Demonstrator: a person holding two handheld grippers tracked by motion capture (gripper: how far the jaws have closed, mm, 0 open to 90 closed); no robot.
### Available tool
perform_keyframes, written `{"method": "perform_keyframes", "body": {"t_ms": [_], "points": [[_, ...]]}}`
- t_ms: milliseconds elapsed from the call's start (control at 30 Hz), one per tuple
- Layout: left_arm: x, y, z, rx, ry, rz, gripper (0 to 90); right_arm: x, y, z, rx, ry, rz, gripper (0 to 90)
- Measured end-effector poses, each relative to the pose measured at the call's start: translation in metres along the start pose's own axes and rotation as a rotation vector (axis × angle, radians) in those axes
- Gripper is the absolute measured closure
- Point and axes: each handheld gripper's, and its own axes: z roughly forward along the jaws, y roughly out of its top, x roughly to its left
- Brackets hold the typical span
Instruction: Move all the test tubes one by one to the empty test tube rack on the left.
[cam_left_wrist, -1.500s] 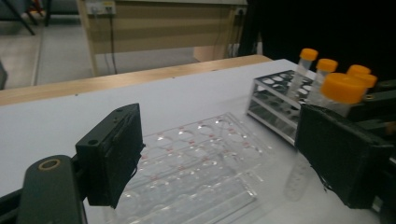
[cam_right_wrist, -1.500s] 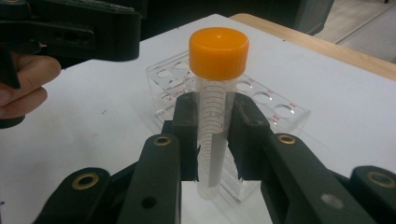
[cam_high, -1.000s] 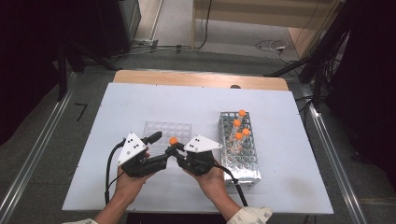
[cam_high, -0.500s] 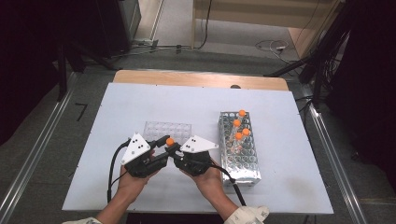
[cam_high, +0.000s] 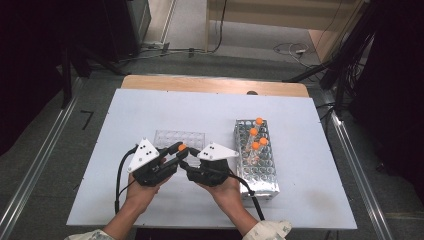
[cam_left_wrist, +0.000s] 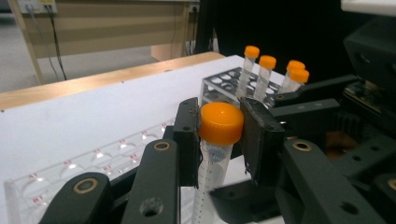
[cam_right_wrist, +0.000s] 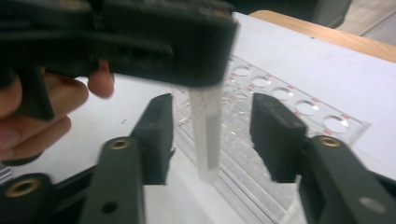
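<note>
A person's two hands come in from the bottom of the high view, and each hand holds a black tool over a white worktop (cam_high: 150, 110). On the left, the left tool (cam_high: 176, 150) points toward the middle and has a white plate with black dots on top. In the left gripper view, its two jaws are closed tight on the orange cap (cam_left_wrist: 221, 122) of a clear tube (cam_left_wrist: 208, 182), one jaw on each side. The tube hangs straight down from the cap, with small marks along its side. Just behind the two tools, a clear plastic tray (cam_high: 179, 137) with rows of round wells lies flat on the worktop. Next comes the right tool (cam_high: 189, 161), very close to the left one, so the two tips almost meet. In the right gripper view, its jaws are spread wide, and the clear tube (cam_right_wrist: 206, 133) hangs between them without touching either jaw. The bottom of the tube is just above the tray (cam_right_wrist: 299, 112). The left tool looks like a big dark blur across the top of that view, with fingers (cam_right_wrist: 37, 112) beside it. Farther right, a shiny metal rack (cam_high: 255, 155) full of holes sits on the worktop. Four more tubes with orange caps (cam_high: 256, 133) stand up in the far part of the rack.
</note>
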Motion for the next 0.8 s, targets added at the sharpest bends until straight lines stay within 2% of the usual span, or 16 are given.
{"method": "perform_keyframes", "body": {"t_ms": [33, 100, 133, 267, 467, 633, 800], "points": [[0.002, 0.002, 0.001, -0.005, 0.004, -0.007, 69.0, -0.002, 0.001, -0.004, -0.003, -0.014, 0.014, 39.8], [0.006, 0.004, 0.002, -0.009, 0.013, -0.016, 69.0, -0.002, 0.001, -0.006, -0.003, -0.023, 0.015, 37.6], [0.008, 0.006, 0.002, -0.015, 0.021, -0.021, 69.0, -0.002, 0.002, -0.009, -0.009, -0.054, 0.016, 32.0], [0.015, 0.011, 0.003, -0.029, 0.033, -0.046, 69.0, -0.003, 0.002, -0.017, -0.015, -0.089, 0.019, 26.6], [0.023, 0.023, -0.001, -0.066, 0.051, -0.056, 69.0, -0.005, 0.001, -0.024, -0.022, -0.101, 0.023, 25.3], [0.034, 0.031, -0.002, -0.082, 0.090, -0.068, 69.0, -0.005, 0.001, -0.028, -0.026, -0.102, 0.021, 25.3], [0.048, 0.034, -0.001, -0.083, 0.149, -0.065, 69.0, -0.005, 0.001, -0.032, -0.031, -0.109, 0.023, 25.3]]}}
